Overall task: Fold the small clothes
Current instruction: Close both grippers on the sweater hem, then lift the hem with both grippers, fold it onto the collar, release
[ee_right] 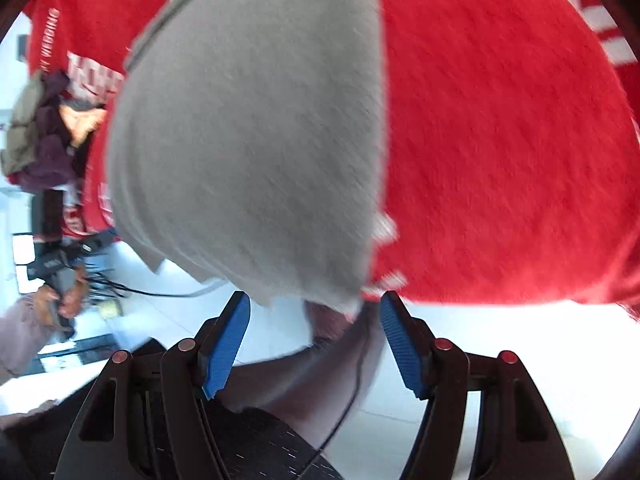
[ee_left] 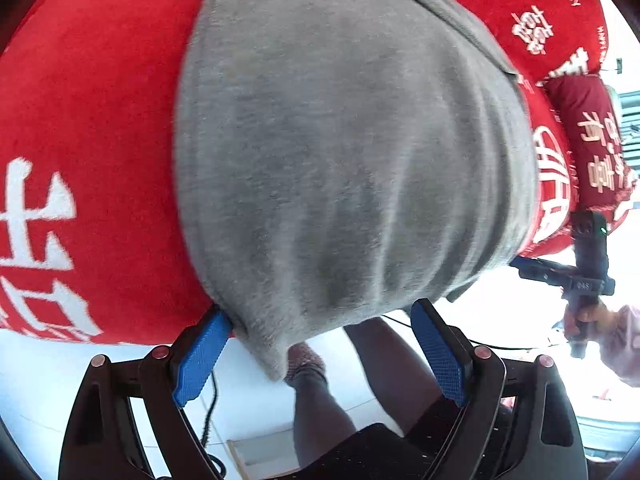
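A grey knit garment (ee_left: 340, 160) lies on a red cloth with white characters (ee_left: 80, 120), and its near hem hangs over the table's front edge. My left gripper (ee_left: 320, 312) is open at that hem. A hanging corner of the garment drops between the blue pads, and the left pad (ee_left: 202, 356) touches the garment's edge. In the right wrist view the same grey garment (ee_right: 248, 140) rests on the red cloth (ee_right: 500, 140). My right gripper (ee_right: 314, 300) is open just below its other hanging corner, and neither pad presses on the fabric.
A pile of dark and olive clothes (ee_right: 40, 132) sits at the table's far left end. A dark red cushion with characters (ee_left: 592, 144) lies at the right. Below the edge are the person's legs (ee_left: 320, 412), a cable (ee_right: 348, 400) and pale floor.
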Demonstrator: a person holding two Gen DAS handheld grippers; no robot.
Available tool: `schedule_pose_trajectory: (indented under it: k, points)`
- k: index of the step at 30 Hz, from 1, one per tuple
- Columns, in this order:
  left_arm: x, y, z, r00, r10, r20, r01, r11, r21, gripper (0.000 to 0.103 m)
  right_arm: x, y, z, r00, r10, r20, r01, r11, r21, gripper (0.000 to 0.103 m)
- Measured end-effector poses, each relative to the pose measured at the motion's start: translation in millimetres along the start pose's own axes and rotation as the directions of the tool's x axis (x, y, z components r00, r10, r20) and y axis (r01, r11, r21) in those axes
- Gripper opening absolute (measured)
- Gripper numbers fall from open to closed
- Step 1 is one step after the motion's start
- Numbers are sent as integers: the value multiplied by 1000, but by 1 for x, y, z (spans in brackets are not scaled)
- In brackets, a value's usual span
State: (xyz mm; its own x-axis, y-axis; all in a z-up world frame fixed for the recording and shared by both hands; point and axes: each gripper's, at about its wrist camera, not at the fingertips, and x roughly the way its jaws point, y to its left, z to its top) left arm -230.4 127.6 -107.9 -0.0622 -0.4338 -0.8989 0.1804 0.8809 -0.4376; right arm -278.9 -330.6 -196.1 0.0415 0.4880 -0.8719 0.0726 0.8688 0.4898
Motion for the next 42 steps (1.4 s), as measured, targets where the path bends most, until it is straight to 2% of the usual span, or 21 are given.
schedule_pose_trajectory:
  k: [5,8,10,12,13,14,15,16,17,22,28,35,40,42]
  points:
    - [13,-13,2,999,-37,-35,38,998,51,90,20,12,6,995,56,-81,-62,995,-80,72]
    - [16,-15,1,999,-34,-33,36,998,51,89,35,11,6,989,88,-116,-96,993,-68,71]
    - [13,-12,-1,1000,-20,-22,21,999,41,79,43,10,5,985,122,-120,-126,992,-24,68]
    - [10,-5,-2,999,-30,-16,30,999,14,50,44,4,5,981,164,-104,-160,986,44,51]
    - [10,-2,-1,999,-41,-18,41,999,-2,40,44,1,4,979,181,-90,-173,981,89,31]
    - [10,1,-1,998,-54,-23,53,998,-13,25,44,-4,5,979,187,-81,-175,975,138,15]
    - [10,2,0,998,-53,-23,53,999,-10,21,44,-8,5,979,189,-77,-173,968,185,15]
    - [10,1,1,999,-49,-23,49,999,-4,21,44,-8,4,979,192,-70,-175,964,198,14]
    - [8,0,1,998,-51,-21,51,999,1,15,43,-6,3,980,188,-66,-172,965,196,13]
    - [-12,-3,3,990,-139,32,140,990,-32,15,25,9,-7,968,252,1,-247,946,211,12]
    - [-46,-9,9,963,-243,117,250,967,-45,15,-11,16,-7,937,330,119,-350,902,254,11]
    - [-85,-10,33,929,-311,201,324,945,-37,15,-53,31,6,877,413,244,-466,855,227,11]
    - [-110,-10,61,902,-329,278,359,931,-61,15,-71,45,43,834,464,299,-529,828,187,11]
    - [-122,-10,76,892,-330,309,366,928,-64,15,-82,49,62,808,490,327,-560,811,169,11]
